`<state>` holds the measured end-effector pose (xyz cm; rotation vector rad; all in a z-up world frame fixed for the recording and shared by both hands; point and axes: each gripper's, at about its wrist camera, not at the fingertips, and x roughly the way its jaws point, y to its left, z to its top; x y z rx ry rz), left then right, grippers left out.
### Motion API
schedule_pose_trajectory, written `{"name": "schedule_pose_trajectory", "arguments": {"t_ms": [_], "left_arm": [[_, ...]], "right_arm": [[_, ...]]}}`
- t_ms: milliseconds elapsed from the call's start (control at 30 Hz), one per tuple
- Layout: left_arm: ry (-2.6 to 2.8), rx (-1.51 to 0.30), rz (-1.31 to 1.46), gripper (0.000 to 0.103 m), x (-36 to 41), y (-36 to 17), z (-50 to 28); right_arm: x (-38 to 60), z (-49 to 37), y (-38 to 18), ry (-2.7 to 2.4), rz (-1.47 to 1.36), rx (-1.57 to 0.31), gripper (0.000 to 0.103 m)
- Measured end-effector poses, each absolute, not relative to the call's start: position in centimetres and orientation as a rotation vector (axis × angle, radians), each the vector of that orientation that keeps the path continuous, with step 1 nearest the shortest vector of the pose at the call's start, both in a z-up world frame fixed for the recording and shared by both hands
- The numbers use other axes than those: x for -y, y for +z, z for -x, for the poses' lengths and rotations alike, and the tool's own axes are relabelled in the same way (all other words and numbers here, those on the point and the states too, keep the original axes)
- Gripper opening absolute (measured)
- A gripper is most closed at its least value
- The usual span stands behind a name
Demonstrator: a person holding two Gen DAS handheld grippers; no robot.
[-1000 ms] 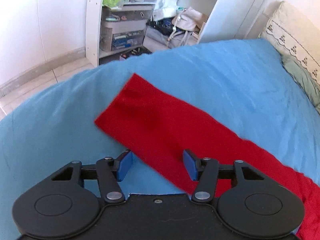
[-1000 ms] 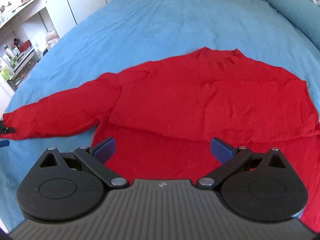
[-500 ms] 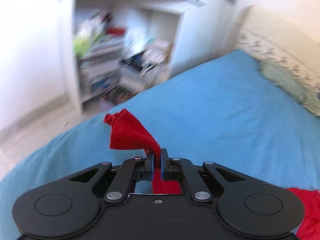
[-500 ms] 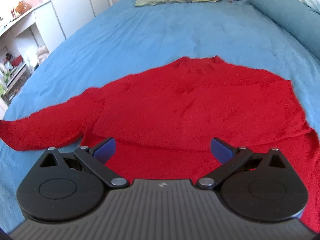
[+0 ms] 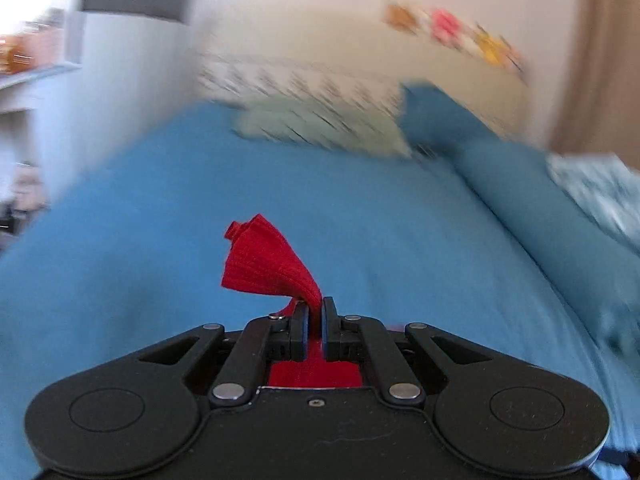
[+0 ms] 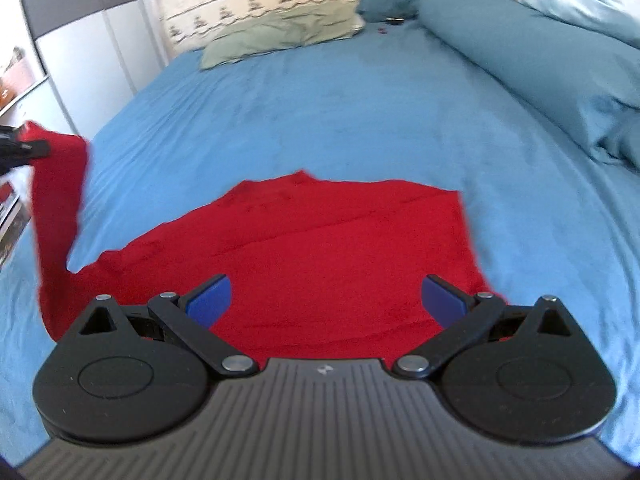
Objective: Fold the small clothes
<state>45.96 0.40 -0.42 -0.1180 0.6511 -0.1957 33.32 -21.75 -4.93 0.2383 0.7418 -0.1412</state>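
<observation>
Pinching sleeve cuff (image 5: 272,264) in left gripper (image 5: 315,322), lifting it clear for folding across red sweater (image 6: 320,248); keeping right gripper (image 6: 326,300) open, empty.

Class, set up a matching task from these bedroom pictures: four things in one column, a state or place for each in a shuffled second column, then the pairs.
1. left gripper
2. right gripper
3. red sweater body
4. green pillow

A. lying flat on the blue bed cover
B. open, holding nothing
C. at the head of the bed
D. shut on the red sleeve

Pairs: 1-D, 2-B, 3-A, 4-C
</observation>
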Motion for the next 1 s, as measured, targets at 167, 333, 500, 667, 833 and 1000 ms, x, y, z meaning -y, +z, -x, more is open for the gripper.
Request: {"name": "schedule_pose_trajectory", "arguments": {"t_ms": [167, 333, 500, 667, 833, 1000], "left_arm": [[-0.318, -0.902, 0.099, 0.005, 7.8, -8.8, -46.4], [-0.324, -1.01, 0.043, 0.005, 10.8, -13.8, -45.8], [-0.345, -1.011, 0.001, 0.014, 11.1, -13.8, -46.1], [-0.34, -0.928, -0.016, 0.074, 8.6, -11.1, -44.7], [-0.261, -0.905, -0.064, 0.074, 4.2, -9.7, -43.1], [-0.168, -0.921, -0.11, 0.074, -1.0, -10.3, -42.0]], "right_arm": [[26.1, -32.1, -6.9, -0.195, -0.336, -0.785, 0.103], [28.3, -31.4, -9.5, -0.203, -0.352, -0.854, 0.103], [29.0, -32.0, -10.3, -0.166, -0.348, -0.865, 0.103], [28.4, -33.3, -9.4, -0.133, -0.301, -0.843, 0.103], [25.2, -35.3, -8.4, -0.026, -0.228, -0.838, 0.103], [18.7, -39.3, -9.4, 0.108, -0.048, -0.852, 0.103]]}}
